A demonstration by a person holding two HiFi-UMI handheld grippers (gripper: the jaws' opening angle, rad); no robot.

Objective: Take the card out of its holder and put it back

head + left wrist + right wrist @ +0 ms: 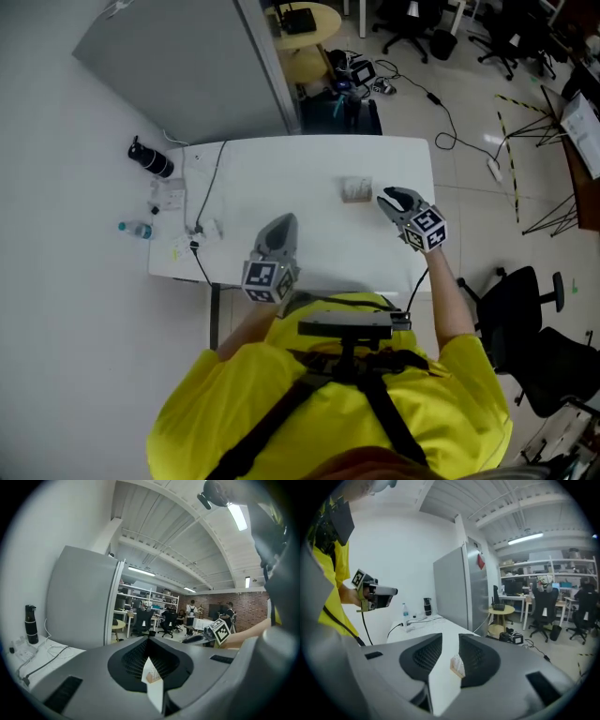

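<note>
The card holder (356, 190), a small wooden base with white cards standing in it, sits on the white table (300, 169) right of centre. My right gripper (389, 197) is just to its right, open, with nothing between the pads. Through those jaws in the right gripper view (450, 637) the holder (458, 665) shows a short way ahead. My left gripper (281, 222) is over the table's near edge, left of the holder and apart from it. Its jaws (149, 656) are together at the tips, and the holder (151, 677) shows through a thin slit.
A black bottle (150, 157), a small water bottle (136, 229) and cables (202, 202) lie at the table's left end. A grey partition (178, 66) stands behind the table. A black office chair (525, 300) stands on the floor to the right.
</note>
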